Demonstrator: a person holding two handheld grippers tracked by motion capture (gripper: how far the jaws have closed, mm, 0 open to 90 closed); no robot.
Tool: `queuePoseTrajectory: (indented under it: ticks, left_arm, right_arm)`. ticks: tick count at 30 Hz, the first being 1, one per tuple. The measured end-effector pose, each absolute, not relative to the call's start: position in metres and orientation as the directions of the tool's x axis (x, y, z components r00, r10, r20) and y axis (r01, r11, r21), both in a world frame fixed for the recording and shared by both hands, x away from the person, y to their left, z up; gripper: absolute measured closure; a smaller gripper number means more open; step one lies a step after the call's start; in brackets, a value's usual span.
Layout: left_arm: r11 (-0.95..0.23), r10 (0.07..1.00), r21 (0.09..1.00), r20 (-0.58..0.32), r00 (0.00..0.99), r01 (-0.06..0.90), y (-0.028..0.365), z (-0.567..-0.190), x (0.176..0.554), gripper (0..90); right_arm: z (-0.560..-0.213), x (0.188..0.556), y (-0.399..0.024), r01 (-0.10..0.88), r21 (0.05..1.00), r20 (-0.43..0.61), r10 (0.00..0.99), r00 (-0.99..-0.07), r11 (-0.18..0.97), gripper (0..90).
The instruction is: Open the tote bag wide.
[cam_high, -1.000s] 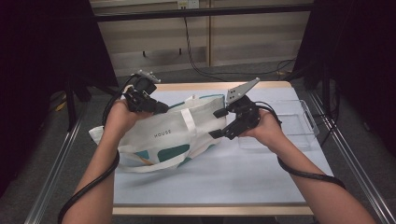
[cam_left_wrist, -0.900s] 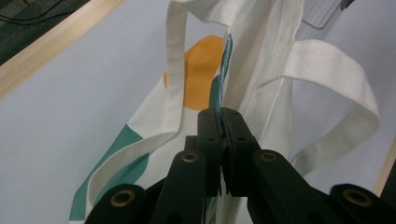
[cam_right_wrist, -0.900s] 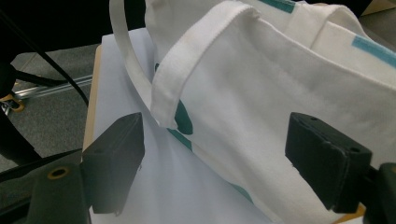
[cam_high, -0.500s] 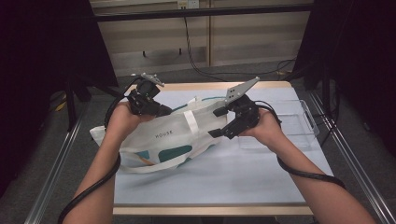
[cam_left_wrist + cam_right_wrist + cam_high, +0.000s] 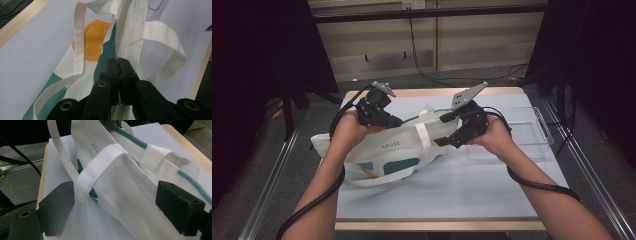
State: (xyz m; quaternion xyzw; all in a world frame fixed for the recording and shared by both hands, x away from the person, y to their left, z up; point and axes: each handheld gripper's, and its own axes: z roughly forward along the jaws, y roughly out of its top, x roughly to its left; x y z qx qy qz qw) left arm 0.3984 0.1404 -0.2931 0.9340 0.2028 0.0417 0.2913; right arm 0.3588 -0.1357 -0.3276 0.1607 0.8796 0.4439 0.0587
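A white tote bag [image 5: 387, 150] with teal and orange print lies on its side on the table, mouth toward the right. My left gripper [image 5: 397, 121] is shut on the teal-lined rim of the bag [image 5: 90, 45], with the jaws [image 5: 118, 62] pinching the cloth edge. My right gripper [image 5: 443, 130] stands open at the bag's mouth end. Its jaws have just been opening, and they [image 5: 115, 195] straddle the bag's white cloth [image 5: 120, 182] without pressing on it. A white strap [image 5: 100, 167] crosses the cloth by the left jaw.
A clear plastic tray [image 5: 532, 135] sits at the table's right side, just behind my right hand. The table [image 5: 437, 190] has a pale blue mat and a wooden rim. Metal rails run along both sides.
The left gripper has shifted slightly to the right with the bag's rim in it. The right gripper's jaws stand a little wider; that hand has stayed in place.
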Motion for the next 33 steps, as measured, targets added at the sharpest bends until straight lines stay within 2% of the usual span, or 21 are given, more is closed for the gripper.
queuePoseTrajectory:
  ticks: [2, 3, 12, 21, 26, 29, 31, 32, 33]
  left_arm:
    - [-0.726, 0.421, 0.576, -0.058, 0.905, 0.375, 0.137, -0.295, 0.397, 87.6]
    - [-0.748, 0.397, 0.561, -0.049, 0.916, 0.355, 0.137, -0.294, 0.398, 87.6]
    - [-0.758, 0.384, 0.552, -0.056, 0.922, 0.349, 0.134, -0.294, 0.400, 87.5]
    - [-0.752, 0.390, 0.553, -0.065, 0.919, 0.358, 0.137, -0.294, 0.402, 87.5]
    - [-0.745, 0.403, 0.558, -0.061, 0.913, 0.366, 0.140, -0.294, 0.404, 87.5]
    - [-0.739, 0.415, 0.561, -0.056, 0.908, 0.372, 0.141, -0.294, 0.405, 87.6]
    - [-0.736, 0.424, 0.560, -0.053, 0.904, 0.379, 0.142, -0.293, 0.406, 87.6]
    - [-0.703, 0.456, 0.582, -0.072, 0.887, 0.409, 0.140, -0.294, 0.405, 87.6]
    - [-0.736, 0.431, 0.558, -0.052, 0.901, 0.384, 0.142, -0.292, 0.407, 87.6]
  right_arm:
    - [-0.328, 0.360, -0.136, 0.225, 0.803, 0.032, 0.337, -0.941, 0.552, 15.1]
    - [-0.328, 0.360, -0.137, 0.227, 0.804, 0.035, 0.338, -0.940, 0.550, 15.1]
    - [-0.333, 0.366, -0.135, 0.226, 0.801, 0.031, 0.338, -0.941, 0.555, 15.2]
    - [-0.341, 0.371, -0.130, 0.207, 0.801, 0.025, 0.315, -0.949, 0.562, 22.0]
    - [-0.346, 0.370, -0.127, 0.194, 0.785, 0.014, 0.297, -0.955, 0.588, 37.2]
    - [-0.349, 0.369, -0.127, 0.204, 0.768, 0.014, 0.302, -0.953, 0.607, 53.0]
    - [-0.350, 0.369, -0.128, 0.214, 0.764, 0.025, 0.304, -0.952, 0.609, 68.6]
    - [-0.352, 0.368, -0.129, 0.205, 0.759, 0.019, 0.293, -0.956, 0.618, 73.3]
    - [-0.352, 0.367, -0.129, 0.203, 0.754, 0.013, 0.295, -0.955, 0.624, 76.8]
